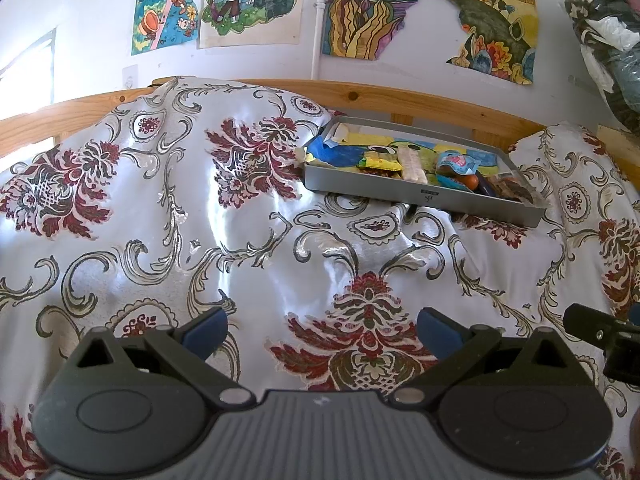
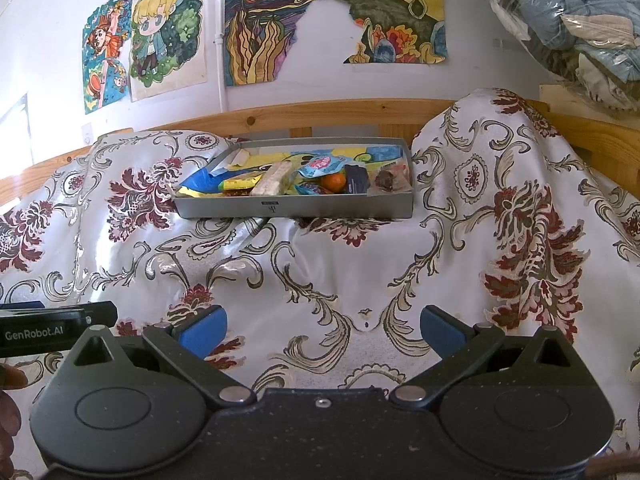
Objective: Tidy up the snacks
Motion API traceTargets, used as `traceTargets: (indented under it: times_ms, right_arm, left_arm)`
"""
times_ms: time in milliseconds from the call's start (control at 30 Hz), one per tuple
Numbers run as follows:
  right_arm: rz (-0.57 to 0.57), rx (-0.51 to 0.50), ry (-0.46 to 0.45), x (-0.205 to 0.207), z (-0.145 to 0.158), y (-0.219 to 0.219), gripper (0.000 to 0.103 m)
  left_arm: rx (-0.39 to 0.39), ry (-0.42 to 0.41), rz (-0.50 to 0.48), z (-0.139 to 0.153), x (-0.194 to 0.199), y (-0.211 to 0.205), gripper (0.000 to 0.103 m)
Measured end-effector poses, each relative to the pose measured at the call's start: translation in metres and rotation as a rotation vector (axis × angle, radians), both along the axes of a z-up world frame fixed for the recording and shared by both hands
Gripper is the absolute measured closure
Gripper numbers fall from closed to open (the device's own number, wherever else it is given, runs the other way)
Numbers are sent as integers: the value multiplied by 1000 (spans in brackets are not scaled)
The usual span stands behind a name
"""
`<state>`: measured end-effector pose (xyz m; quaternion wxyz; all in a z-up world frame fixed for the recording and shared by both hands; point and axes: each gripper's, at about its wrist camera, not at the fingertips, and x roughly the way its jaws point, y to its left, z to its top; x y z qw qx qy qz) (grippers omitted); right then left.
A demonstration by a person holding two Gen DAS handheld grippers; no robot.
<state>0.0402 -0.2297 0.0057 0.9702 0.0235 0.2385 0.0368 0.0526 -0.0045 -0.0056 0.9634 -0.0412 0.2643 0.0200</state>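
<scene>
Across nearly the whole frame in both views: a glossy white cloth (image 2: 320, 264) with maroon flowers and grey scrolls, draped over humps and a wooden rail (image 2: 340, 110), probably to give a soft work surface. On the wall above, upper half of the frame: coloured drawings (image 2: 272, 20), torn at the edges, likely taped up for show. Upper right corner: bundled fabric in clear plastic (image 2: 568, 20), stowed out of the way.

Centre of the right wrist view, right of centre in the left wrist view: a shallow grey tray (image 2: 296, 210) lined with a bright drawing, tilted a little on the rumpled cloth. Inside, the snacks (image 2: 304, 182) packed toward the tray's right half: a yellow-wrapped bar (image 2: 240, 185), a pale bar (image 2: 276, 182) lying diagonally, a light blue packet (image 2: 322, 166), a small orange fruit (image 2: 334, 183), a dark packet (image 2: 356, 180), a clear bag of brown pieces (image 2: 390, 180). No loose snack visible on the cloth, so sorting looks largely finished.

Bottom of each frame: left gripper (image 1: 322, 334) and right gripper (image 2: 322, 334), both spread wide with nothing between the blue pads (image 2: 202, 334), held low and well apart from the tray, seemingly pulled back to rest.

Readable: "GenRobot.AI" on the left gripper's body at the lower left of the right wrist view. A small label (image 2: 272, 207) on the tray's front wall, too small to read.
</scene>
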Motion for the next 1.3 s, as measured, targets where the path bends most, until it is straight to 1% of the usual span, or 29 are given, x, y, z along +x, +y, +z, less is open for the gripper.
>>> traceTargets:
  times_ms: [700, 1000, 1100, 1300]
  right_arm:
    - [1, 0, 0, 0, 0, -1, 1]
    - [1, -1, 1, 0, 0, 0, 1]
    - [1, 0, 1, 0, 0, 0, 1]
    - [1, -1, 2, 0, 0, 0, 1]
  left_arm:
    - [-1, 2, 1, -1, 0, 0, 0]
    - [21, 8, -12, 0, -2, -3, 0]
    - [16, 15, -20, 1, -1, -3, 1]
    - [7, 20, -1, 3, 0, -1, 1]
